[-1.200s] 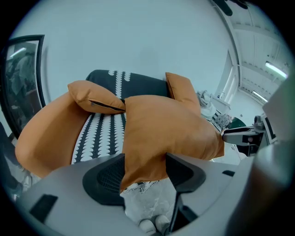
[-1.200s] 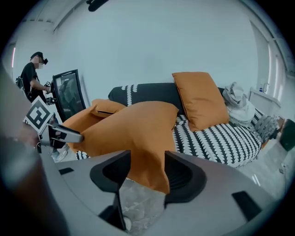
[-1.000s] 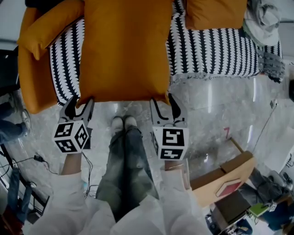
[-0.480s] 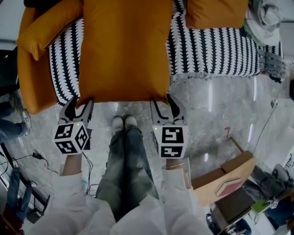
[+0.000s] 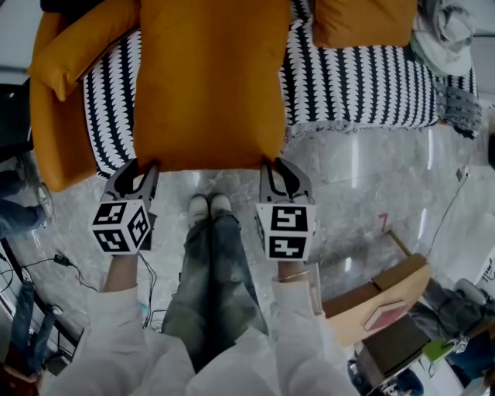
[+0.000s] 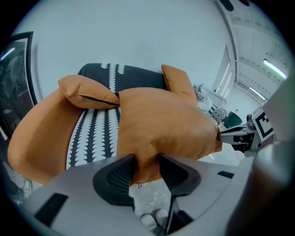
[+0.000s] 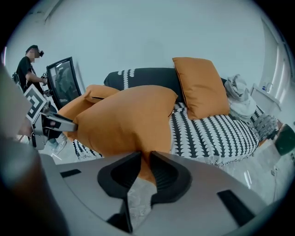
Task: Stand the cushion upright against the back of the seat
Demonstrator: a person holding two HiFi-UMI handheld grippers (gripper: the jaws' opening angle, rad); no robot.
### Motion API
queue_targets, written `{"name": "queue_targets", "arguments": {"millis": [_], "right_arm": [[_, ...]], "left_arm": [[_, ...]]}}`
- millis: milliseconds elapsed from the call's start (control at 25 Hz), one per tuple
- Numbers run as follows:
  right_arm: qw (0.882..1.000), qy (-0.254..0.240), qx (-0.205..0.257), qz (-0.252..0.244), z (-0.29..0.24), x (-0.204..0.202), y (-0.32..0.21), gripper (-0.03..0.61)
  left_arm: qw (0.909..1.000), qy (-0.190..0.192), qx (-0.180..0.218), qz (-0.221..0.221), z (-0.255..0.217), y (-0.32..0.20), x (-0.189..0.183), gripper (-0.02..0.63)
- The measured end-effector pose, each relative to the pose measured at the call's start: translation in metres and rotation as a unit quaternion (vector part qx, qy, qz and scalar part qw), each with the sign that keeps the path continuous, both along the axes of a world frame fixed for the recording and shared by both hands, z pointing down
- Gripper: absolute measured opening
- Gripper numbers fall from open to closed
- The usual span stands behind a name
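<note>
Change from a second ago: both pairs of jaws stood spread wide astride the front corners of the cushion [image 5: 209, 85]. They have just been closing and now pinch the fabric. Left gripper [image 5: 133, 170] clamps the corner at the cushion's 7 o'clock, with a fat fold between its pads. Right gripper [image 5: 282, 166] clamps the 5 o'clock corner, jaws narrower on a thin fold. Hands hardly shifted, and the cushion lies where it lay.

Cushion: large, orange, flat on the seat [image 5: 363, 85], not upright. Its front edge hangs over the seat's lip toward the person's white shoes [image 5: 209, 207] at 6 o'clock.

Surface: seat covered in black-and-white scalloped stripes, with a dark back [image 7: 152, 77]. A second orange cushion [image 5: 363, 23] sits at 1 o'clock; the right gripper view shows it leaning upright on the back. A smaller orange pillow [image 5: 77, 46] lies at 10 o'clock on the orange armrest [image 5: 54, 147]. Grey bundled cloth [image 5: 441, 31] at 2 o'clock, at the seat's end.

Room: pale glossy marbled floor [image 5: 363, 186], cardboard box [image 5: 379, 298] at 4 o'clock, cables [image 5: 46, 271] at 8 o'clock, white wall behind. In the right gripper view another person [image 7: 28, 64] stands by a dark screen [image 7: 64, 83] at 9 o'clock.

Writing: only black-and-white square markers on each gripper's cube. A red mark [image 5: 382, 224] on the floor at 3 o'clock is unreadable
</note>
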State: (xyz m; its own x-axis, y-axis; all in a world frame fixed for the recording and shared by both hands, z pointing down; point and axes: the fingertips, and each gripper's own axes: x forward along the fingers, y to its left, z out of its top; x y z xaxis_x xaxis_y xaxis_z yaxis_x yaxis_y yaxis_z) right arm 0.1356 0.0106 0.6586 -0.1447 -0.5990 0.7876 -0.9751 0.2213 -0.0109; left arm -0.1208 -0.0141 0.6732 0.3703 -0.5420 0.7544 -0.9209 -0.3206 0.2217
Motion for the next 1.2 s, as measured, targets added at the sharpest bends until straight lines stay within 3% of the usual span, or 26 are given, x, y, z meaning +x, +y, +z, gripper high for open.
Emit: {"name": "queue_targets", "arguments": {"millis": [560,1200], "right_arm": [[1.000,0.008,0.023,0.005,-0.013,0.000,-0.015,0.018],[0.999,-0.004,0.053,0.011,-0.062,0.010,-0.038,0.015]], "left_arm": [[0.9997,-0.020,0.014,0.004,-0.012,-0.013,-0.001,0.048],[0.9993,-0.007,0.037,0.008,-0.060,-0.034,0.006,0.017]]}}
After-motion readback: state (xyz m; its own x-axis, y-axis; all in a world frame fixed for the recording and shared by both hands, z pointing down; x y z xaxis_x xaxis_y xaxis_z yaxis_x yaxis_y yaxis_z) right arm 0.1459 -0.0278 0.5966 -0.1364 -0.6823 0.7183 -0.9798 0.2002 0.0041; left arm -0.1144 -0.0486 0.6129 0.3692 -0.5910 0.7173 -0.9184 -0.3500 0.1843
